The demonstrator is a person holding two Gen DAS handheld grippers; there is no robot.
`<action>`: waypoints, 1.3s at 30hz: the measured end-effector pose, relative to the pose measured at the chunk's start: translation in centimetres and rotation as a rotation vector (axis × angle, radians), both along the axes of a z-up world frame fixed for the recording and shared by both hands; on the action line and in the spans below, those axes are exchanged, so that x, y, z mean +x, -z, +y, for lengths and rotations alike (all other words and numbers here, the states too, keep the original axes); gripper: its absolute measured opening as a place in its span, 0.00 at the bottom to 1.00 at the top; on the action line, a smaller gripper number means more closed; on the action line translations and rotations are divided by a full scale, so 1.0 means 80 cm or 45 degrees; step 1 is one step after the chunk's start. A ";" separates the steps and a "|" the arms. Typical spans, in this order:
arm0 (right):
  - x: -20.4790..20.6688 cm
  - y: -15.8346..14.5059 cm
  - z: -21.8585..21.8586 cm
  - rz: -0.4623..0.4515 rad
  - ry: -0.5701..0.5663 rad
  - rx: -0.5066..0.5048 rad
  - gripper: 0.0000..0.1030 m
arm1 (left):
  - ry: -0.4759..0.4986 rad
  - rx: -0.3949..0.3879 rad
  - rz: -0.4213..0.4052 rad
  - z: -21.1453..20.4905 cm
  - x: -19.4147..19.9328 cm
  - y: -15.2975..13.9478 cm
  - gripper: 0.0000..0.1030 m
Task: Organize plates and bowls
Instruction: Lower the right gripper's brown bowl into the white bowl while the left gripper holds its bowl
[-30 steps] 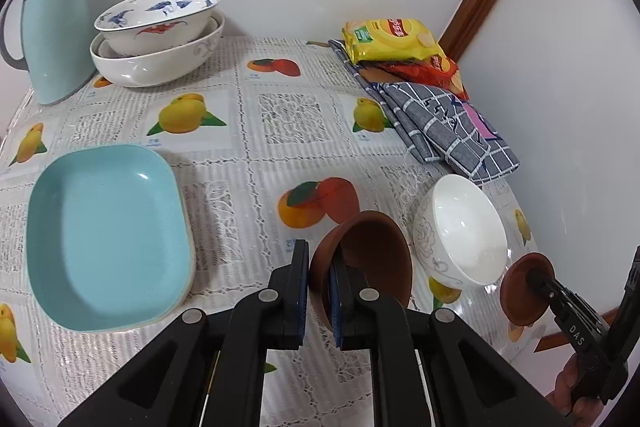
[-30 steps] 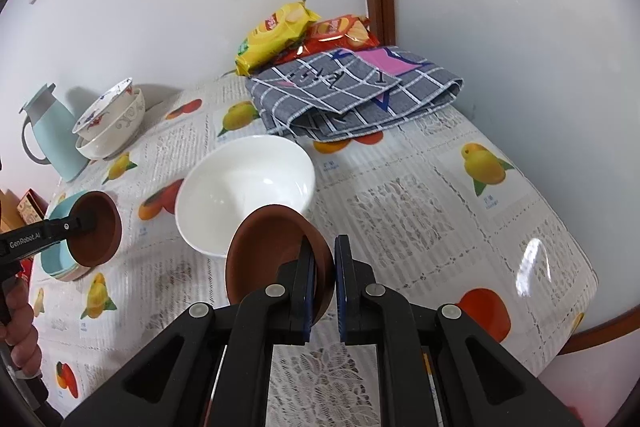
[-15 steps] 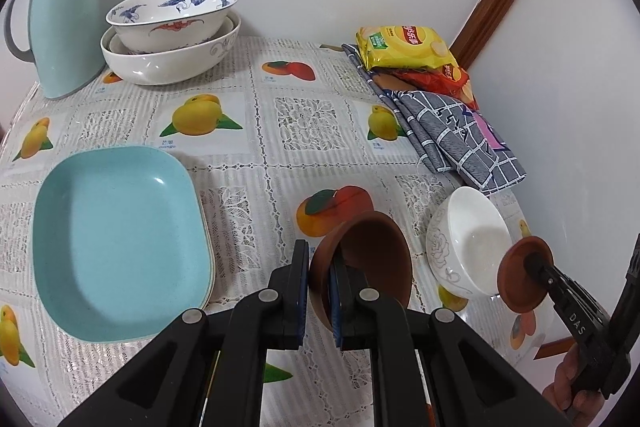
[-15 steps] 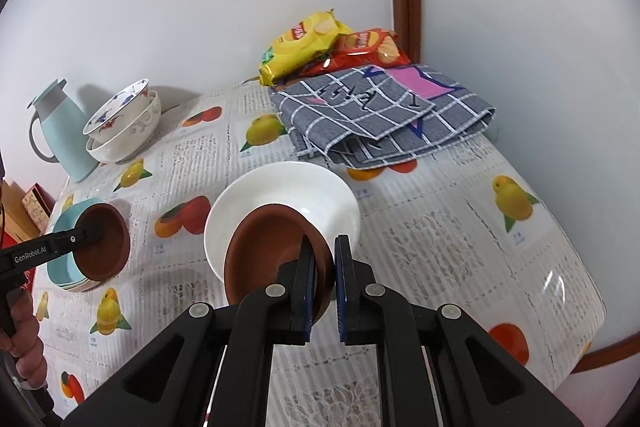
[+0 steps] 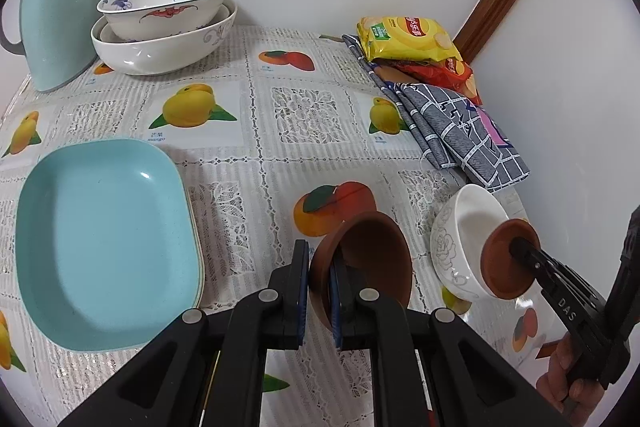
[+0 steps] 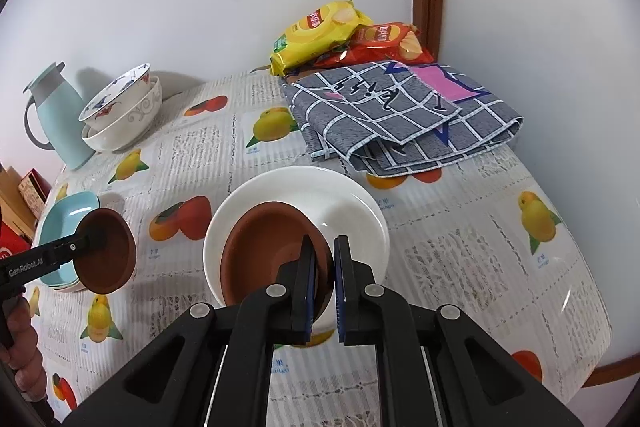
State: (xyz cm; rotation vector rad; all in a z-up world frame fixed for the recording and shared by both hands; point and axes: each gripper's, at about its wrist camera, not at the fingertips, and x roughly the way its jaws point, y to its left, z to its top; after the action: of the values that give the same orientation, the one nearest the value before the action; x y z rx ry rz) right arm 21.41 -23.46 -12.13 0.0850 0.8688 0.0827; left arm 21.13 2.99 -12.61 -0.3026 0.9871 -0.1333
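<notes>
My left gripper (image 5: 319,263) is shut on the rim of a brown bowl (image 5: 372,259), held above the table beside the stacked blue plates (image 5: 104,239). My right gripper (image 6: 325,263) is shut on the rim of a second brown bowl (image 6: 268,251), which hangs inside the mouth of a white bowl (image 6: 348,211) on the table. In the left wrist view the right gripper (image 5: 520,247) holds that brown bowl (image 5: 500,267) over the white bowl (image 5: 456,243). In the right wrist view the left gripper (image 6: 86,241) holds its brown bowl (image 6: 110,255).
Two large stacked bowls (image 5: 160,15) and a blue jug (image 5: 56,11) stand at the back left. A folded checked cloth (image 6: 400,115) and snack bags (image 6: 320,31) lie at the back right by the walls. The table edge (image 6: 592,339) is close on the right.
My right gripper has carried its brown bowl forward, from in front of the white bowl to inside its mouth. My left gripper has moved slightly right with its brown bowl.
</notes>
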 end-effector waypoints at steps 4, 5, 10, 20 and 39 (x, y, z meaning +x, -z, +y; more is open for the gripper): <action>0.013 0.008 0.004 0.021 -0.002 0.002 0.08 | -0.003 0.002 0.008 0.002 0.004 0.003 0.09; 0.016 0.010 0.005 0.026 -0.004 0.003 0.08 | -0.003 0.002 0.009 0.002 0.005 0.004 0.09; 0.034 0.023 0.009 0.063 -0.007 -0.010 0.08 | -0.001 -0.001 0.009 0.002 0.008 0.005 0.09; 0.054 0.043 0.007 0.133 -0.004 -0.011 0.09 | 0.016 0.004 0.021 -0.005 0.020 0.012 0.09; 0.077 0.057 0.029 0.240 -0.092 -0.237 0.14 | 0.031 -0.002 0.028 -0.007 0.023 0.015 0.09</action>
State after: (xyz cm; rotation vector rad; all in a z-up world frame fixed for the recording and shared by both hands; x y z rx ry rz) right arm 27.57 -21.13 -16.71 -0.1145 1.0641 0.0620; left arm 22.93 2.46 -13.82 -0.2936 1.0127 -0.1532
